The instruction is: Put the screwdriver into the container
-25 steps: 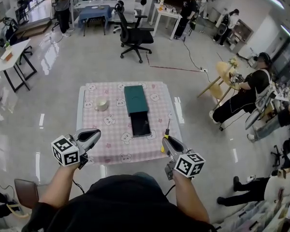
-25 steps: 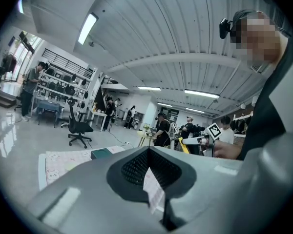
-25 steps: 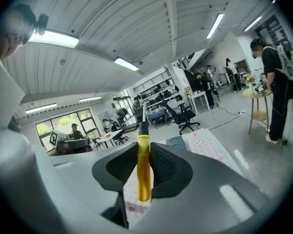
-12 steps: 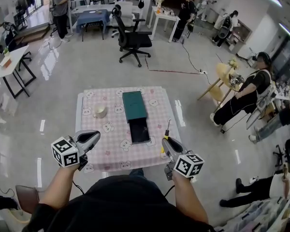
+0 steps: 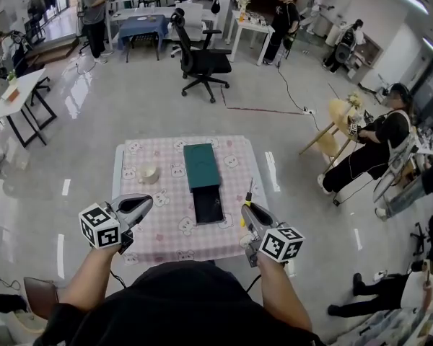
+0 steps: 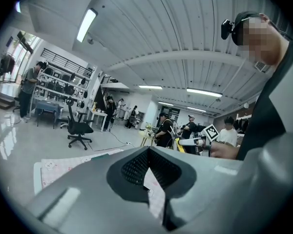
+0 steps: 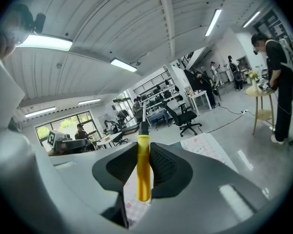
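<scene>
Screwdriver [image 7: 143,165] clamped in right gripper [image 5: 247,210] — left gripper [image 5: 143,204] closed, empty.

The screwdriver [image 7: 143,177] handle is shiny yellow plastic, and the shaft's bare metal. The right gripper [image 7: 143,150] and left gripper [image 6: 149,150] look like matt grey plastic with ribbed black pads. Mid-frame, the tablecloth [image 5: 166,218] is pink checked cloth. The container [image 5: 202,166] has a matt green lid and a glossy dark tray. The floor [image 5: 130,107] is polished and reflects the lights.
</scene>
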`<state>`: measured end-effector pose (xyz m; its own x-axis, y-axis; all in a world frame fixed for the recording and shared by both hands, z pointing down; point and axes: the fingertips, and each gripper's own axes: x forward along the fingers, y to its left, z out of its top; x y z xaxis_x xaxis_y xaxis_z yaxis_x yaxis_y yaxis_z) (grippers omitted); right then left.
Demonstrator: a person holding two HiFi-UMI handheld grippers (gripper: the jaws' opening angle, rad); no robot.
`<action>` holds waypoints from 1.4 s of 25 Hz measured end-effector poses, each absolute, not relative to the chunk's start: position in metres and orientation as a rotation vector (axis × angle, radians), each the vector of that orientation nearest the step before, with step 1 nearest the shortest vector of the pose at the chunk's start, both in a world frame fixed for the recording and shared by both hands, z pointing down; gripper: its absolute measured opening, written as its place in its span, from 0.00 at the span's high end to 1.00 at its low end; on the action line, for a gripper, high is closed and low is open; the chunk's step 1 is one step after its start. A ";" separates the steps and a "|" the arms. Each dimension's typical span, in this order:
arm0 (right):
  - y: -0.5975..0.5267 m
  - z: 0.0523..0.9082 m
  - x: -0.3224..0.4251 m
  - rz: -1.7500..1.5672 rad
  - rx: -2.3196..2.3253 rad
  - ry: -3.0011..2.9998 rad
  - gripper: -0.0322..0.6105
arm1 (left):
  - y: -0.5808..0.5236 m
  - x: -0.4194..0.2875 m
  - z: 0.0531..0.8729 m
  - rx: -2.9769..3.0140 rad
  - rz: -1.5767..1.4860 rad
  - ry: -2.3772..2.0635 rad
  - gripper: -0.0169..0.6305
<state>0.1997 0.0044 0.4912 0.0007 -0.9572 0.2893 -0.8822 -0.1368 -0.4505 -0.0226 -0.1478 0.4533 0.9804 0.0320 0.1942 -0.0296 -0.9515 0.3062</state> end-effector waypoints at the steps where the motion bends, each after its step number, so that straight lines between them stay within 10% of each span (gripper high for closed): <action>1: 0.002 0.492 0.203 -0.816 -2.117 1.970 0.78 | -0.150 -0.020 0.453 2.814 0.278 -0.002 0.97; 35: -0.068 0.579 0.253 -1.119 -2.084 2.064 0.78 | -0.194 0.002 0.470 2.749 0.289 -0.162 0.97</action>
